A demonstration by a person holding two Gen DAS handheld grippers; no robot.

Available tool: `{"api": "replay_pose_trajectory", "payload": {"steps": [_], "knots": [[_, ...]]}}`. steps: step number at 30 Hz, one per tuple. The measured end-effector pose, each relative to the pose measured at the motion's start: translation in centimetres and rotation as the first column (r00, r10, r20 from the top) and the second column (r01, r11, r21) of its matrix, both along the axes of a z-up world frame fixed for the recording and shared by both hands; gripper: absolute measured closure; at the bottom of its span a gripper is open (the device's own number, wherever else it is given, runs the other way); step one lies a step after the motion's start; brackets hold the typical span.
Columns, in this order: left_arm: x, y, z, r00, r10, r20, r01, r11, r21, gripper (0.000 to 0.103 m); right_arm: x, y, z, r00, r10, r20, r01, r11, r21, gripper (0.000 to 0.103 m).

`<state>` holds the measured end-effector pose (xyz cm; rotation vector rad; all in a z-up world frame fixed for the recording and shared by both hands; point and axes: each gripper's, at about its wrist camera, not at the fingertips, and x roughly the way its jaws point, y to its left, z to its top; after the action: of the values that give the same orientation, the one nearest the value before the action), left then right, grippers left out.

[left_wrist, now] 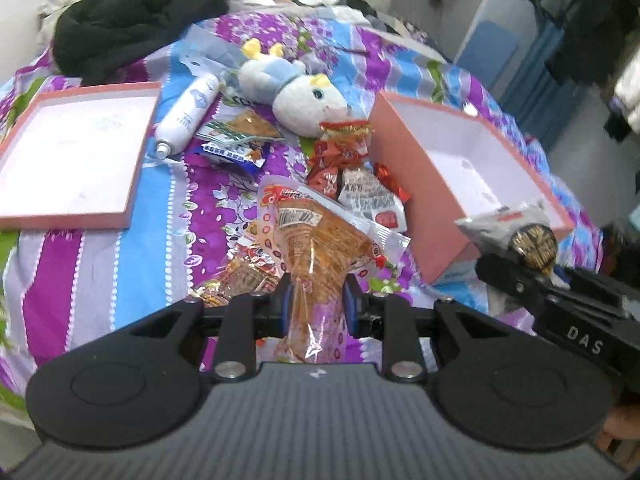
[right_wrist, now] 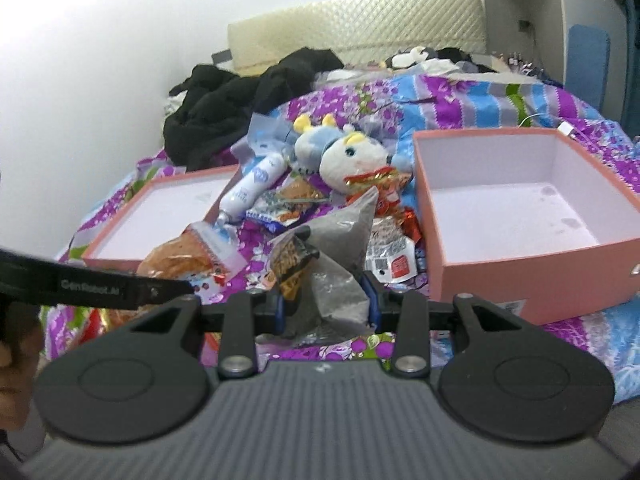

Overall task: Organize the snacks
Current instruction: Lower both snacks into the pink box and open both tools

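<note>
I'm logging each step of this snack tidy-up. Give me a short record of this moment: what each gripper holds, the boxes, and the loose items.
left gripper: shut on clear orange snack packet
right gripper: shut on grey plastic snack bag
deep pink cardboard box: open, nothing inside
shallow pink box lid: inside up, nothing in it
loose snacks: red-wrapped packets between the two boxes
non-snack items: white spray bottle, white and blue plush toy
surface: purple floral bedsheet
</note>
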<state>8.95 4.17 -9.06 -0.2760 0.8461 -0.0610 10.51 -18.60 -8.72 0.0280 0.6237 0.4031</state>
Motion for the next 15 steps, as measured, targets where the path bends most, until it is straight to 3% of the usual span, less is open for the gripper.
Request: {"api": "replay_pose_trajectory", "payload": {"steps": [6, 15], "knots": [[-1.4, -1.4, 1.2, 0.998, 0.053, 0.016, -0.052, 0.998, -0.047, 0.074, -1.9, -1.4, 1.8, 0.999, -0.038, 0.030, 0.038, 0.999, 0.012, 0.064], [-1.3, -5.3, 2.8, 0.998, 0.017, 0.053, -0.013, 0.997, -0.075, 0.074, -3.2, -5.0, 3.4, 0.993, -0.103, 0.055, 0.103, 0.995, 0.009, 0.064]]}}
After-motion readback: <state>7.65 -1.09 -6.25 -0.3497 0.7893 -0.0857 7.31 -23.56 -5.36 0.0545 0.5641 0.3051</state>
